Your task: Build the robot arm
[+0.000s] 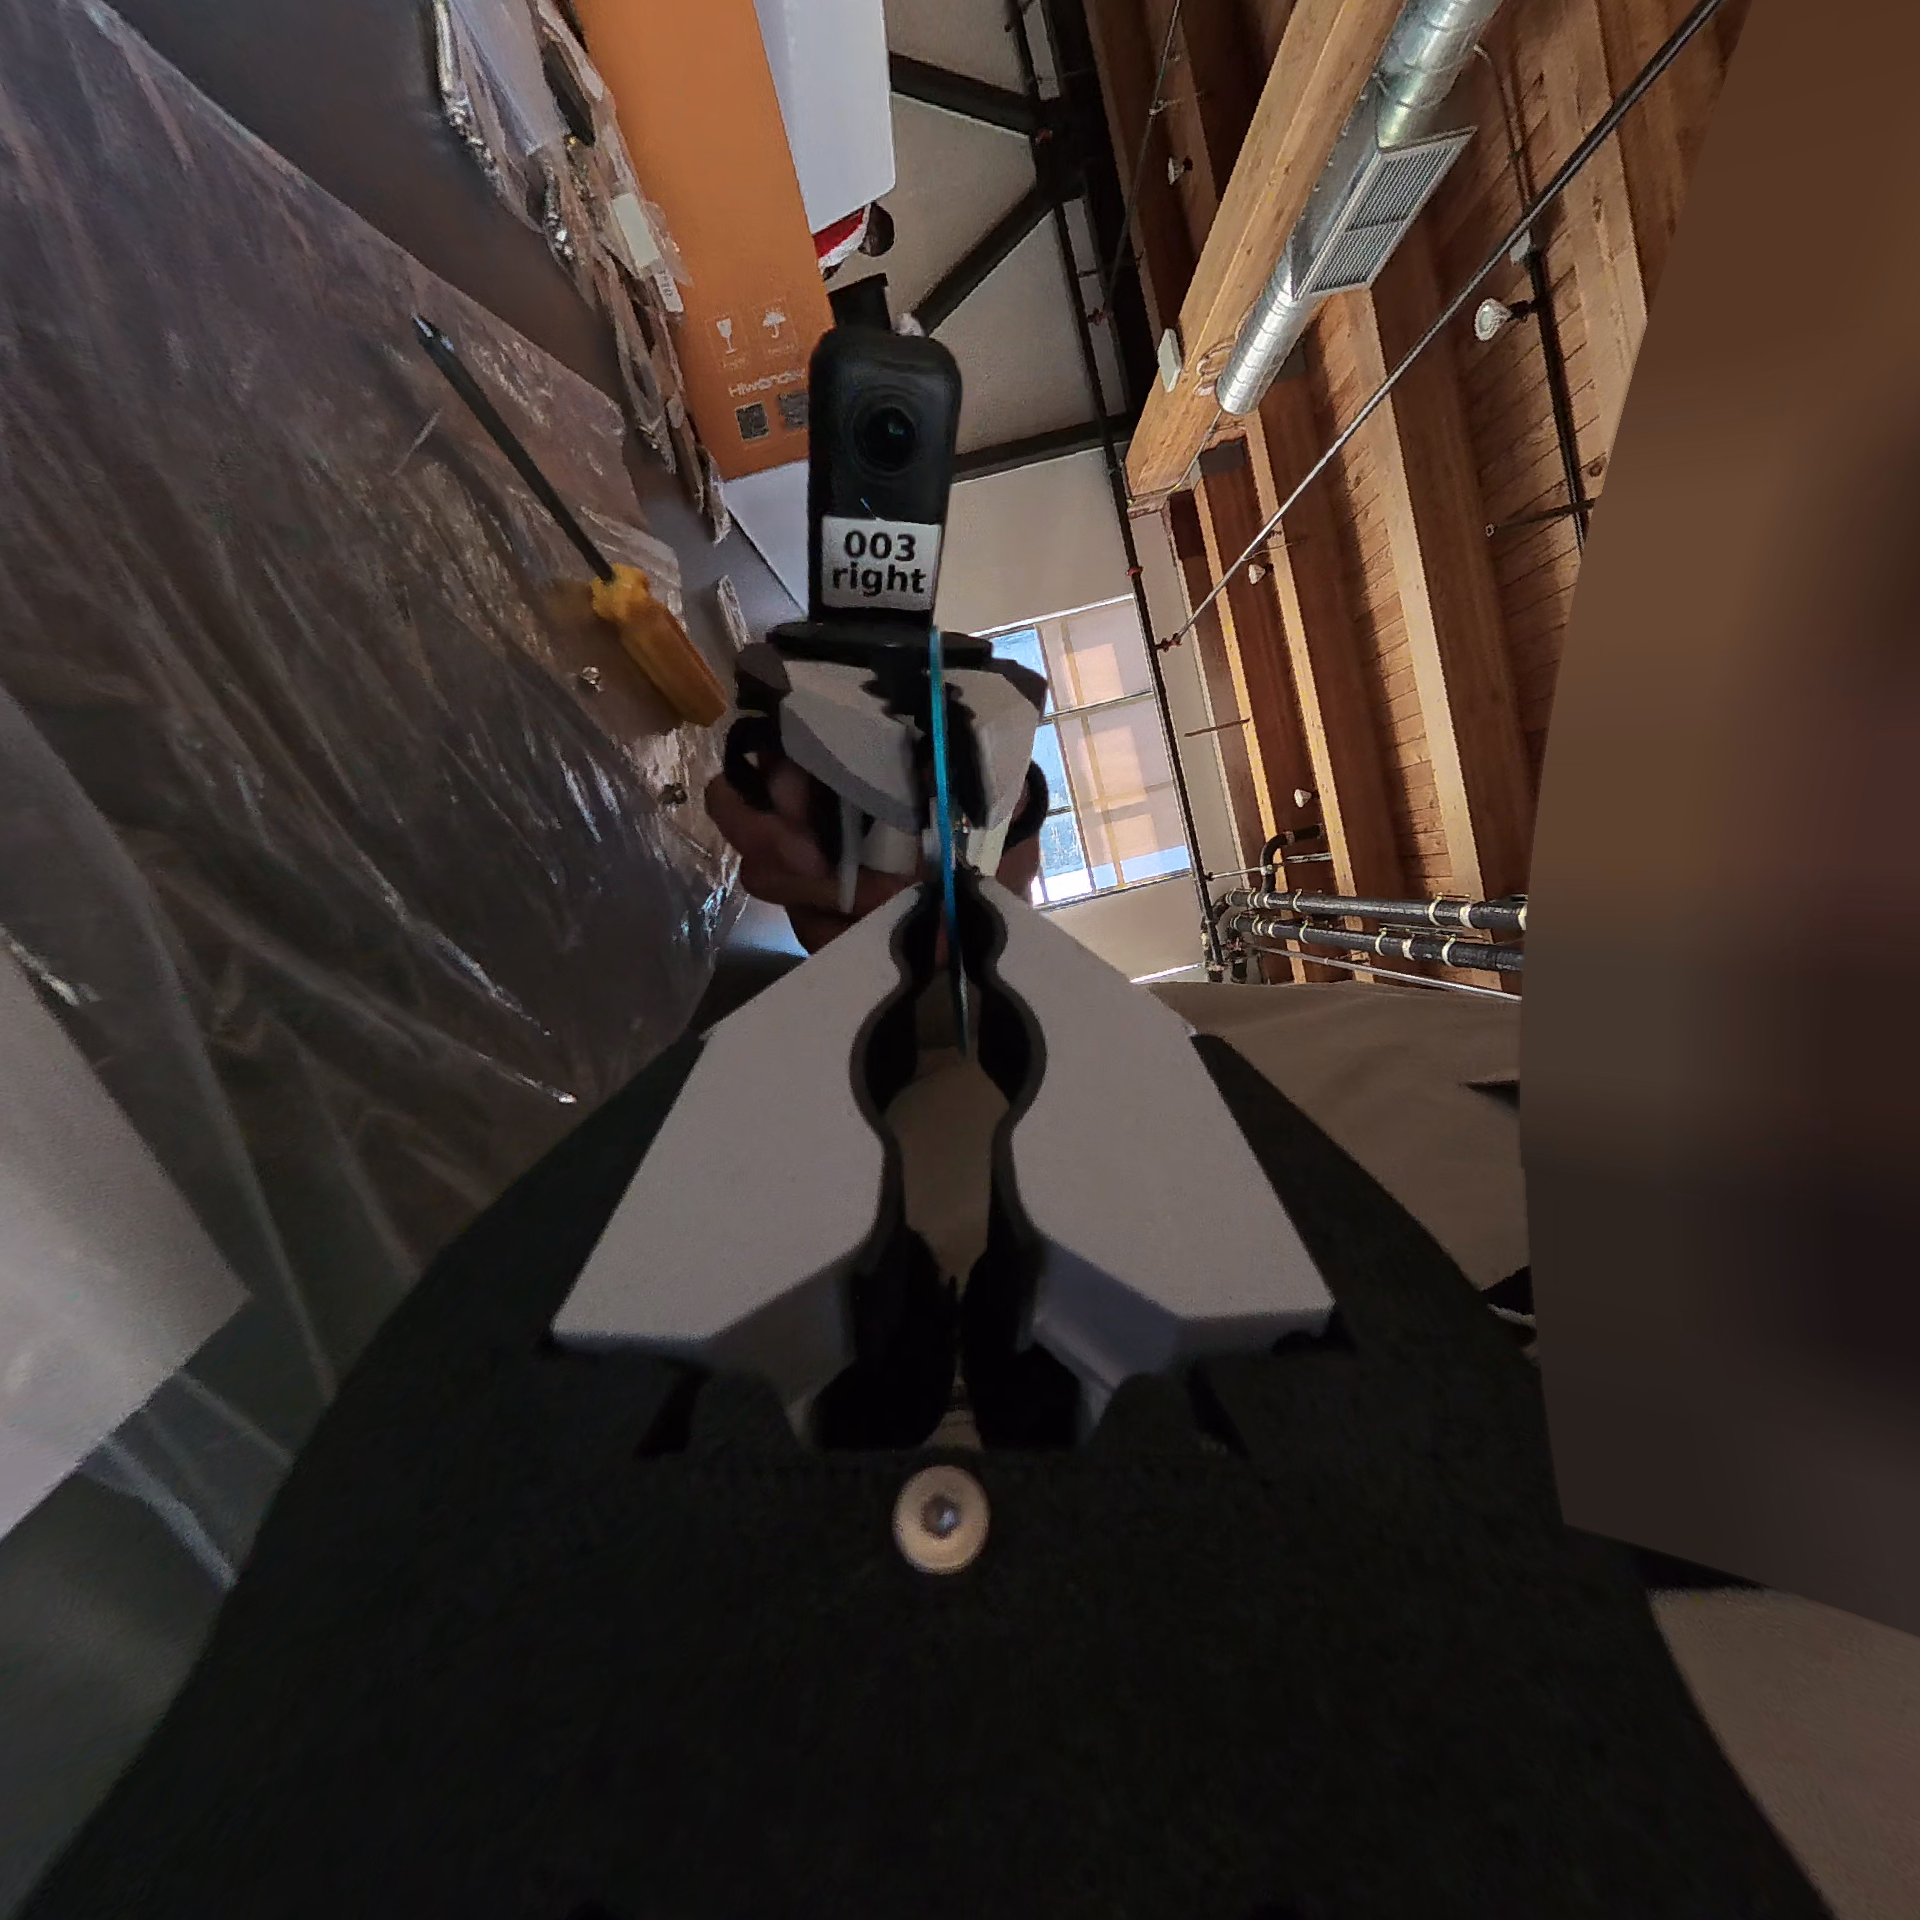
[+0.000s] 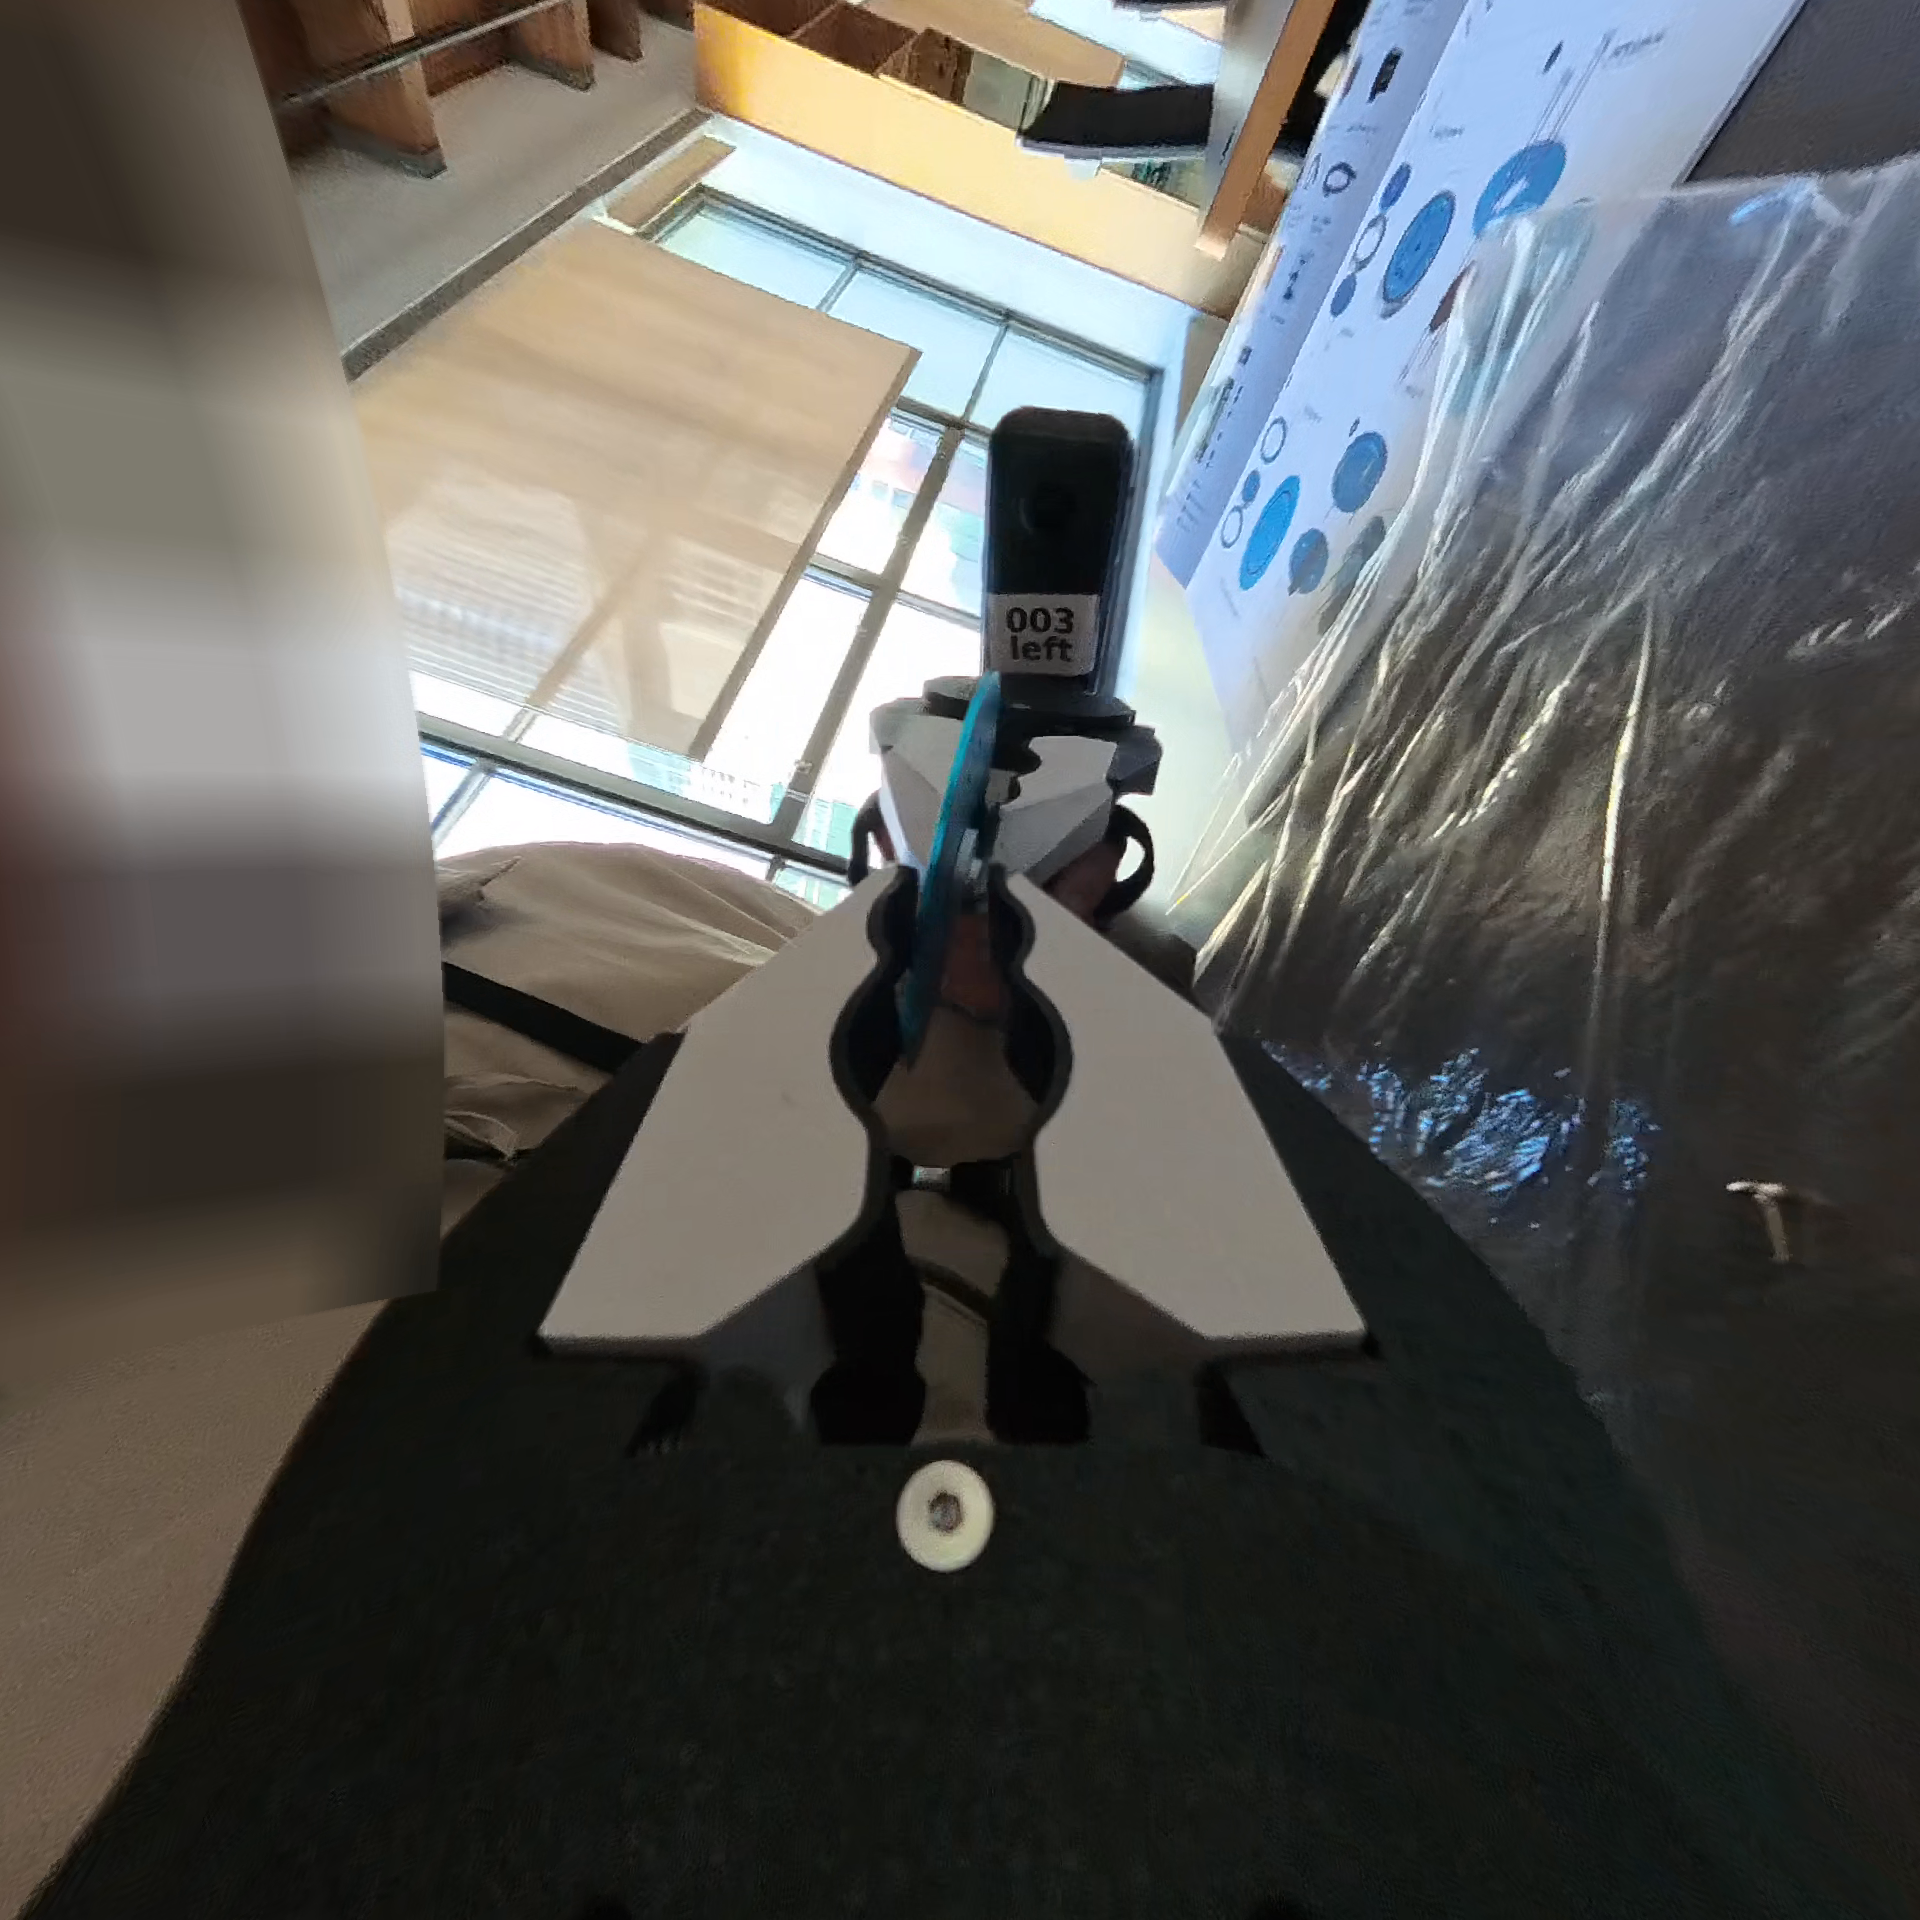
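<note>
I've got both grippers tip to tip, left gripper (image 1: 948,914) and right gripper (image 2: 940,894) each pinching the thin blue disc (image 1: 948,831) edge-on midair, yellow screwdriver (image 1: 644,623) idle on plastic-covered bench (image 1: 260,623).

Blue disc (image 1: 948,831), thin and bright, between grey-and-black grippers; yellow-handled screwdriver (image 1: 657,646) on the desk's glinting clear plastic wrap (image 1: 312,727); orange box (image 1: 717,239) behind.
</note>
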Demonstrator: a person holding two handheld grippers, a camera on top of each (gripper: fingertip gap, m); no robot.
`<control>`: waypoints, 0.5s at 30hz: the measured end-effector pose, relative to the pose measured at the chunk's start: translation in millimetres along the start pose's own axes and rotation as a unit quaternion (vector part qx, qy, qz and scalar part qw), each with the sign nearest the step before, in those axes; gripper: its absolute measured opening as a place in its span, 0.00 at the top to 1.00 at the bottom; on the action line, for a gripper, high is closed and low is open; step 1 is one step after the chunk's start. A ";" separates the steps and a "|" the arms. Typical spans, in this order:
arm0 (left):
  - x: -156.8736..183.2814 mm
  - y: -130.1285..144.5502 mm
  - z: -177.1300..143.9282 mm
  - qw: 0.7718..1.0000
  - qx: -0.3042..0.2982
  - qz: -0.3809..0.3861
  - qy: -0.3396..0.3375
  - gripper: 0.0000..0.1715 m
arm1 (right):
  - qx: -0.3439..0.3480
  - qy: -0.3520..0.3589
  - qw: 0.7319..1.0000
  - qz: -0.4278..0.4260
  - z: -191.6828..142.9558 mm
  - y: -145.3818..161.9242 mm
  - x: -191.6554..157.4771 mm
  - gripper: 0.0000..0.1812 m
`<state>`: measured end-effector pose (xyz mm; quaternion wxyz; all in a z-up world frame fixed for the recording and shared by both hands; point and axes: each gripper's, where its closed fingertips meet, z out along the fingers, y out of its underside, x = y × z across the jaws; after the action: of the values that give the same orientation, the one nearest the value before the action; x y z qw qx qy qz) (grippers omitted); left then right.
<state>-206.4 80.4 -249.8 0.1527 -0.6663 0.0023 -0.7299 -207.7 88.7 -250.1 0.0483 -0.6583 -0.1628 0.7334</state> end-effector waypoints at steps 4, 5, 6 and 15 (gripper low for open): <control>-6.4 2.1 1.5 1.000 -0.006 -0.006 -0.009 0.98 | -0.005 0.017 1.000 0.010 -0.1 4.6 5.6 0.97; -6.8 2.4 2.3 1.000 -0.006 -0.009 -0.007 0.98 | -0.005 0.020 1.000 0.012 -0.9 5.0 6.1 0.97; -7.3 2.7 3.0 1.000 -0.007 -0.011 -0.007 0.98 | -0.005 0.021 1.000 0.011 -1.7 5.4 6.3 0.97; -13.6 -1.4 8.0 1.000 0.000 -0.009 -0.018 0.98 | 0.015 0.044 0.999 0.000 -6.6 5.6 12.4 0.98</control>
<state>-198.0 86.4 -261.9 0.1463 -0.6792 -0.0068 -0.7192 -202.0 88.1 -264.1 0.0655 -0.6894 -0.1495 0.7058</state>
